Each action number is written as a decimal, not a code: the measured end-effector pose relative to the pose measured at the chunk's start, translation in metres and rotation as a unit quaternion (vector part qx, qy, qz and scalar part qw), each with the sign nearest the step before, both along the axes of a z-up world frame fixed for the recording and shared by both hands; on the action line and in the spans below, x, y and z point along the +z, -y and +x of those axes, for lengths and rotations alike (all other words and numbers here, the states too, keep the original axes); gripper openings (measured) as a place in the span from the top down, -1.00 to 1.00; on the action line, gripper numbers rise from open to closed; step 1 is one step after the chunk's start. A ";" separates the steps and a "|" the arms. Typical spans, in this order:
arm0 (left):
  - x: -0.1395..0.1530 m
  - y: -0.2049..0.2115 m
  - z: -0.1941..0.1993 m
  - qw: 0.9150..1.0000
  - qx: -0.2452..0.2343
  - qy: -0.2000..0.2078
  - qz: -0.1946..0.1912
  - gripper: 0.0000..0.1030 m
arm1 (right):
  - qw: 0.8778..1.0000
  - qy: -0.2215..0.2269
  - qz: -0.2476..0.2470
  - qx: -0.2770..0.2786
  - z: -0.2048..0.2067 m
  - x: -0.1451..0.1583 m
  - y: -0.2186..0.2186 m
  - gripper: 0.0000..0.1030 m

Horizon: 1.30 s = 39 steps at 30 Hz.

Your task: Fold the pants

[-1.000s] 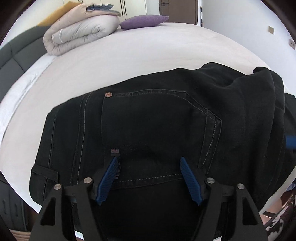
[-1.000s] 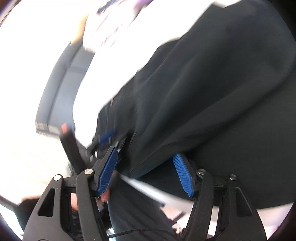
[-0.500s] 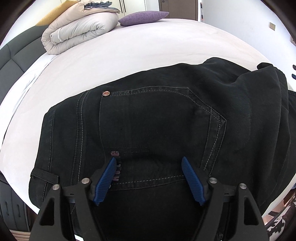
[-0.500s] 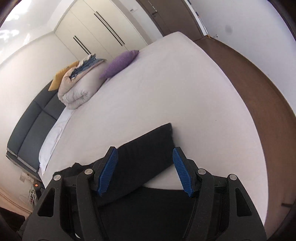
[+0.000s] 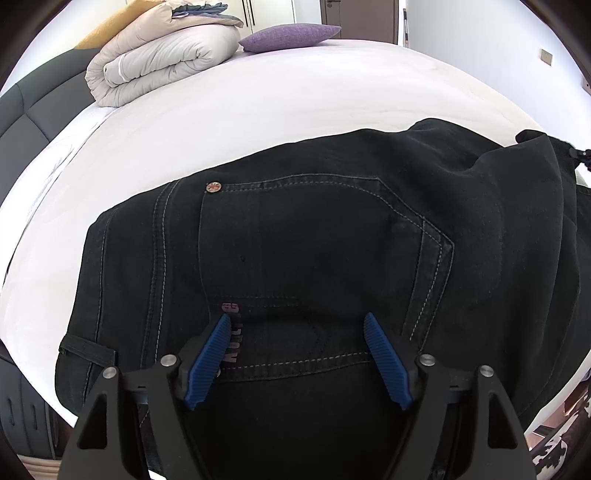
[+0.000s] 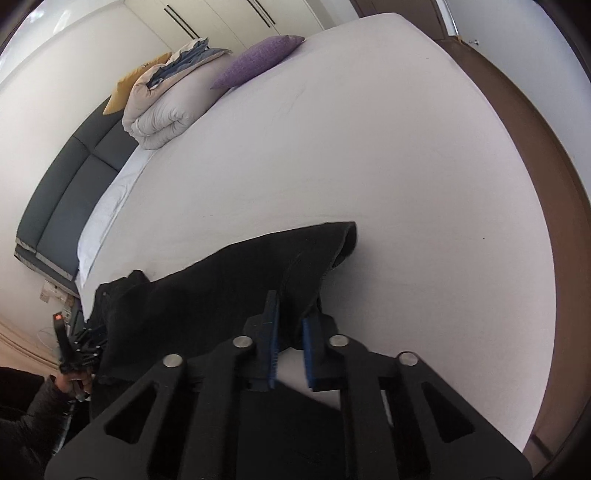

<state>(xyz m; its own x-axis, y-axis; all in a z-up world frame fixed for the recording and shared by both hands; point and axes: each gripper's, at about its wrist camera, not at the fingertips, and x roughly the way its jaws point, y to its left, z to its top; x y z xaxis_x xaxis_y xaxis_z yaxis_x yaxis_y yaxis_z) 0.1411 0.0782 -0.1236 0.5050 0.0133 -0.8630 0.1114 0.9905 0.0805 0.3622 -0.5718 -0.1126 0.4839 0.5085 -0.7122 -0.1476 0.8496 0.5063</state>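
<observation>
Black jeans (image 5: 314, 243) lie on the white bed (image 5: 258, 110), back pocket up, with the legs running off to the right. My left gripper (image 5: 297, 321) is open, its blue fingers (image 5: 210, 354) spread over the waistband area just above the cloth. In the right wrist view the pants (image 6: 221, 280) stretch leftward across the bed (image 6: 369, 166). My right gripper (image 6: 290, 314) is shut on the folded end of the pant leg, with cloth bunched between the blue pads (image 6: 273, 332).
A rolled beige duvet (image 5: 159, 62) and a purple pillow (image 5: 288, 37) sit at the far head of the bed beside the dark headboard (image 5: 26, 107). The bed's brown edge (image 6: 535, 155) curves along the right. A wardrobe (image 6: 221, 18) stands behind.
My right gripper has closed on the pant leg end; half a second ago its fingers were spread open around it. The left gripper has barely moved and stays open.
</observation>
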 end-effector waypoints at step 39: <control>0.001 0.005 -0.006 1.000 0.003 0.013 0.008 -0.53 | 0.897 -0.118 0.285 -0.316 -0.222 -0.043 0.016 -0.29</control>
<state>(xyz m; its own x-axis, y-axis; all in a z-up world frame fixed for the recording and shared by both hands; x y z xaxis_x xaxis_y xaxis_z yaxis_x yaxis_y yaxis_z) 0.1347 0.0733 -0.1226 0.5275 0.0309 -0.8490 0.1024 0.9897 0.0997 0.1403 -0.5873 -0.1551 0.6738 0.5004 -0.5437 0.4409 0.3183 0.8392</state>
